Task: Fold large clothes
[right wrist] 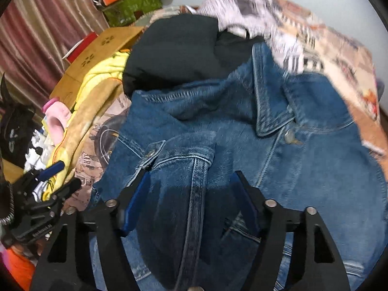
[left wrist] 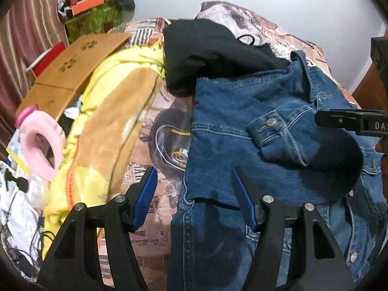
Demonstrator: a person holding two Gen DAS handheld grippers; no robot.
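Looking along the left gripper [left wrist: 192, 194], its blue jaws were seen wide apart, empty, over the left edge of the denim jacket [left wrist: 254, 126] spread on the bed [left wrist: 271, 29]; a sleeve was laid across its chest.

From the right gripper [right wrist: 190, 198], jaws were parted around the folded sleeve [right wrist: 186, 160], which ran away from them. The jacket's hem was cut off.

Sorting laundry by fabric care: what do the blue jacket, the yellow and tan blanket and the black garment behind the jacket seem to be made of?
Blue jacket: looks like denim, faded in places, with contrast stitching and metal snap buttons. Yellow and tan blanket: seems to be plush fleece, with a fuzzy nap. Black garment: a smooth, matte, soft fabric, possibly cotton knit; the weave is too fine to tell.
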